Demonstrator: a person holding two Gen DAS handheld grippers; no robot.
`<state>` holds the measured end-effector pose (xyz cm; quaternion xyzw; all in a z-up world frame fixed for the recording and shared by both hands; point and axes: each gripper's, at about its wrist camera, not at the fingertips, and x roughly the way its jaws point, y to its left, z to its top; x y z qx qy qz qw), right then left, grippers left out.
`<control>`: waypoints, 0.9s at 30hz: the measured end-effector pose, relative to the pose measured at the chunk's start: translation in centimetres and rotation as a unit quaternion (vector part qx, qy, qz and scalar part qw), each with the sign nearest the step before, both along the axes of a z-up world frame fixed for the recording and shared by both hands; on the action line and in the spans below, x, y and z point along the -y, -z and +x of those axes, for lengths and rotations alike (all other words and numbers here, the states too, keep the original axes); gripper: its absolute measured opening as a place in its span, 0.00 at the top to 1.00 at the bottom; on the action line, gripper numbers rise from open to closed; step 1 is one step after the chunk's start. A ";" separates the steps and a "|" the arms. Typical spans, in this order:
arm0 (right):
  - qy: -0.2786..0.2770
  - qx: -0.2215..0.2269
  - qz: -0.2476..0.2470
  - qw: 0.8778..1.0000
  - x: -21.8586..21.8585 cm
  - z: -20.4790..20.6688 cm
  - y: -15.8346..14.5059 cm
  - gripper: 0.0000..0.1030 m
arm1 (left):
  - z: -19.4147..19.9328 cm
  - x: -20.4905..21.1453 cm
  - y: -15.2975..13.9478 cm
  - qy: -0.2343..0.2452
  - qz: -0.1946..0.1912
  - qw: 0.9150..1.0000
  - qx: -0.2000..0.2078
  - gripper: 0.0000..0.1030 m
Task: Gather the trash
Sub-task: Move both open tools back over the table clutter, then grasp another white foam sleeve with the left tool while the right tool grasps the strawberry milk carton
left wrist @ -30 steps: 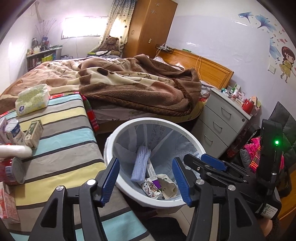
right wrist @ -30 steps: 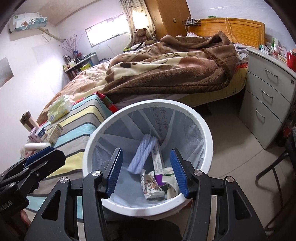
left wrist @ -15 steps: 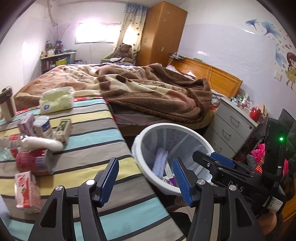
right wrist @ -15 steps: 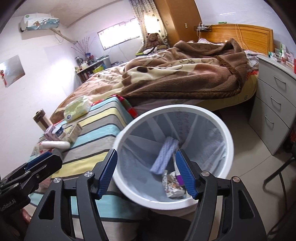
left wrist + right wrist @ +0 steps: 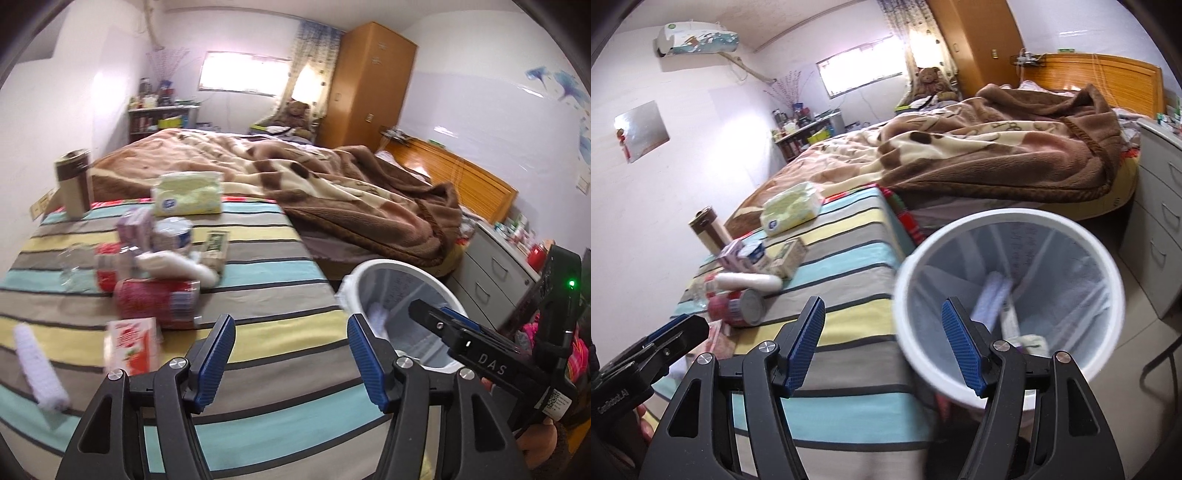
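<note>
Trash [image 5: 159,306] lies clustered at 9 o'clock on the striped tabletop [image 5: 266,295]. Both views have swung off the bin [image 5: 1008,295] toward it, so another pickup looks next. Left tool [image 5: 291,354] and right tool [image 5: 882,343] gape empty.

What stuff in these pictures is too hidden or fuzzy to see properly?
- Left view: the bin bottom is hidden behind the right claw.
- Right view: the bin's trash is blurred, partly behind the right claw's finger.
- Left view: the red carton print is smeared by blur.
</note>
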<state>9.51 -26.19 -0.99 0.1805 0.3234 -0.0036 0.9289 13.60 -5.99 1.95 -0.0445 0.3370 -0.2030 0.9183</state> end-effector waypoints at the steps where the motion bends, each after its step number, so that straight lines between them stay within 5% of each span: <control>1: -0.005 0.000 0.000 1.000 -0.5 0.2 0.0 0.34 | -0.1 -0.8 0.1 -0.009 0.001 1.000 0.000 0.39; 15: -0.091 -0.011 -0.005 0.996 -8.1 2.1 0.4 0.26 | 0.2 -12.0 1.9 -0.134 -0.008 0.991 -0.019 0.39; 27: -0.149 -0.032 -0.010 0.988 -14.2 3.7 1.2 0.26 | 1.3 -18.9 5.2 -0.192 0.002 0.980 -0.060 0.38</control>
